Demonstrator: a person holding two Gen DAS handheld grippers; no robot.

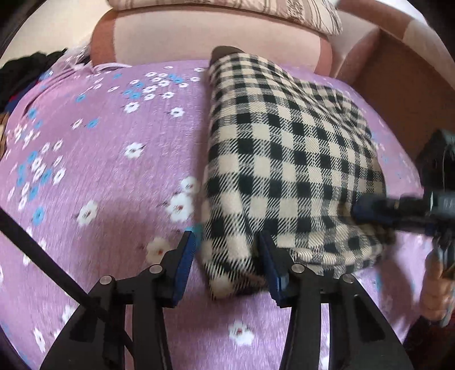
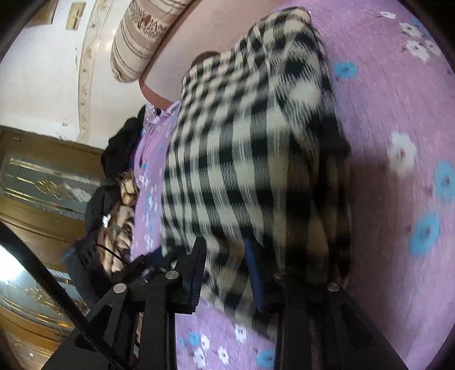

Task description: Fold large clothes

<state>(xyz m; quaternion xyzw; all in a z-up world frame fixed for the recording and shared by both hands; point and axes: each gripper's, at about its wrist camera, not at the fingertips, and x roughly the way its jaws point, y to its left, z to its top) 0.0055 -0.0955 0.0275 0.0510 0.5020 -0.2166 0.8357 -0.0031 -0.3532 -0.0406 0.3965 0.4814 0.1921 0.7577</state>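
A folded black-and-cream checked garment (image 1: 284,159) lies on the purple flowered bedsheet (image 1: 99,170). My left gripper (image 1: 227,244) is open, its jaws standing either side of the garment's near left corner. My right gripper (image 1: 366,210) comes in from the right, fingers against the garment's near right edge. In the right wrist view the right gripper (image 2: 224,259) is open, with the garment (image 2: 250,142) between its fingers. That view is motion-blurred.
A pink headboard (image 1: 199,37) and a striped pillow (image 1: 256,11) lie beyond the garment. Dark clothes (image 1: 28,71) are piled at the bed's far left, also in the right wrist view (image 2: 122,148). A wooden bed frame (image 1: 398,94) borders the right.
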